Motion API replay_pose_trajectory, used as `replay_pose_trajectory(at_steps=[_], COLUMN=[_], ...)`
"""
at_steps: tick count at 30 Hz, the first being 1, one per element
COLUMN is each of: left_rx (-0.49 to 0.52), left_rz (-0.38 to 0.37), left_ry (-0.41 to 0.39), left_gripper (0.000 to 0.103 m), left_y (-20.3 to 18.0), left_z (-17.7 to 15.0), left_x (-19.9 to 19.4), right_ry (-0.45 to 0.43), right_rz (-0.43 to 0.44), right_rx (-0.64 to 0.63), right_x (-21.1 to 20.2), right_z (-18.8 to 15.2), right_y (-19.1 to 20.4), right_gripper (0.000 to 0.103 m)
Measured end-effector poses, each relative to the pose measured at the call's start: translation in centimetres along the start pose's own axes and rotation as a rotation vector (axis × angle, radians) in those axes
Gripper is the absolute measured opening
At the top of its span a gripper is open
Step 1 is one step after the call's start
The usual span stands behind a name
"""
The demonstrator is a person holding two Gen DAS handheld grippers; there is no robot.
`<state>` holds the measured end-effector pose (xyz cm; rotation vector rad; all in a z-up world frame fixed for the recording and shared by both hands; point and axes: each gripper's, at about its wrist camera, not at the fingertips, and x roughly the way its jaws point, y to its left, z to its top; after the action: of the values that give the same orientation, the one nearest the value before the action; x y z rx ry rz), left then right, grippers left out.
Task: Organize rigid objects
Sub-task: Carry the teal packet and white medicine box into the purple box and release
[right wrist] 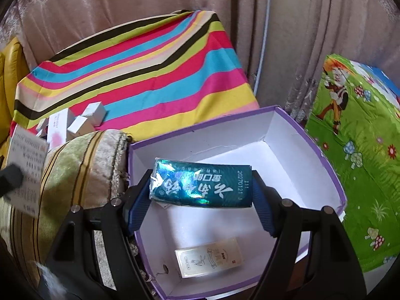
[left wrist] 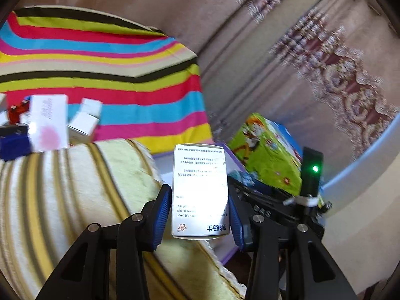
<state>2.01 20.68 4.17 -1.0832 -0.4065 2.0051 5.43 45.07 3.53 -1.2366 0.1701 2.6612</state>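
1. Two cartons are in hand. The teal carton (right wrist: pixel 200 187) sits crosswise in the right tongs (right wrist: pixel 200 200), gripped at its two ends, directly above the open purple-edged box (right wrist: pixel 332 175). The white carton (left wrist: pixel 200 190) stands upright in the left tongs (left wrist: pixel 197 215), over the striped cushion (left wrist: pixel 62 200), short of the box.
2. One gold carton (right wrist: pixel 208 257) already lies flat on the box floor, near the front wall.
3. Judgement: the step in hand is lowering the teal carton into the box. It should go down onto the bare floor behind the gold carton, and be let go only when low, so it lands flat.
4. Right tongs point steeply down into the box. Left tongs tilt down less sharply, and their pads flank the white carton's sides; I judge the grip light.
5. Several small white boxes (right wrist: pixel 87 122) remain on the striped cloth (right wrist: pixel 150 75) behind the cushion.
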Motion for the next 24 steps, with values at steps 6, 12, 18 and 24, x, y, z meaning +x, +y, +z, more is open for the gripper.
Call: replay_pose_trajectory(at_steps=[6,12,18,24], left_rx=[-0.003,-0.022,-0.023,-0.039], left_rz=[0.033,0.066,0.105,0.152], left_ry=[-0.006,-0.031,-0.062,-0.097], left_gripper=[0.07,0.071,0.071,0.071], left_y=[0.2,1.3,1.8,3.0], left_z=[0.0,0.2,0.4,0.5], left_x=[-0.1,-1.0,-1.9,-3.3], right_ry=[-0.006,0.002,0.01,0.011], right_rz=[-0.008,0.003,0.01,0.037], right_rx=[0.022,0.017,0.006,-0.002], right_x=[-0.2,-0.2,-0.1,-0.2], right_z=[0.1,0.1,0.0,0.0], right_y=[-0.4,-0.1,0.3,1.3], right_gripper=[0.087,0.088,0.088,0.089])
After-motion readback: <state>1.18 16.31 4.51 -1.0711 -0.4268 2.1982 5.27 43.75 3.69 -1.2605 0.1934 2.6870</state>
